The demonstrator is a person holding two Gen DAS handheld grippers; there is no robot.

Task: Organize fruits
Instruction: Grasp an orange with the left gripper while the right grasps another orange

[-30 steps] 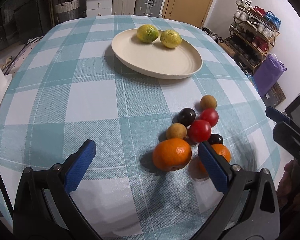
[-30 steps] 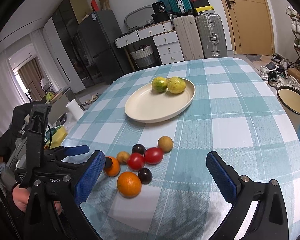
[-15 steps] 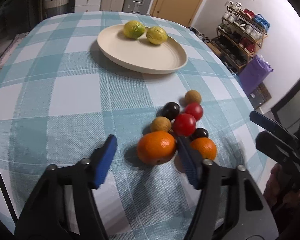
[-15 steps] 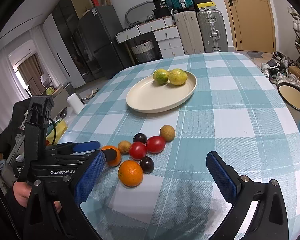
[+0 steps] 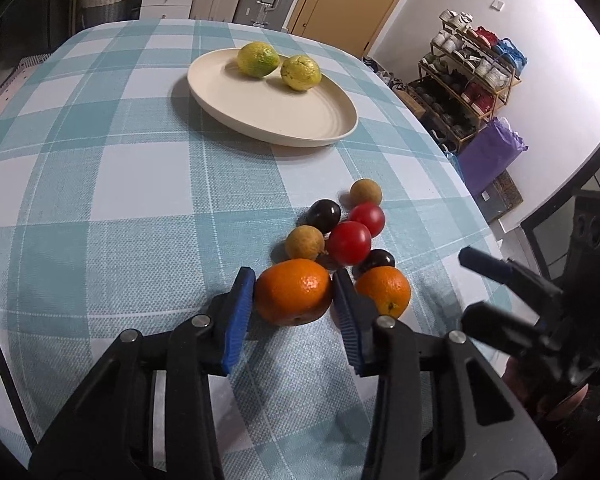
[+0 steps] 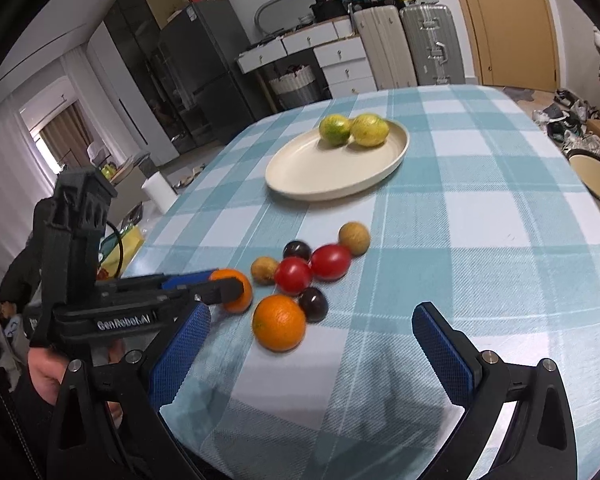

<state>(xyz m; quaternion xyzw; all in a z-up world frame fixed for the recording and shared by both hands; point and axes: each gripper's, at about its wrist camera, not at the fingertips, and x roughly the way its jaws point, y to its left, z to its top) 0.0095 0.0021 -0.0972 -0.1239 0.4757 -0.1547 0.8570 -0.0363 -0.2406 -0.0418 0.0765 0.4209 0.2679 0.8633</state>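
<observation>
Orange mandarin (image 5: 293, 292) sits clamped between the left hand-held gripper (image 5: 294, 304) pads for lifting to the plate (image 5: 320, 128); right hand-held gripper (image 6: 308, 354) waits apart.

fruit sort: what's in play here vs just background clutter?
In play: left gripper closed around one orange; second orange; tomatoes; plate with two lemons.
Background: suitcases, shoe rack, paper roll.
</observation>
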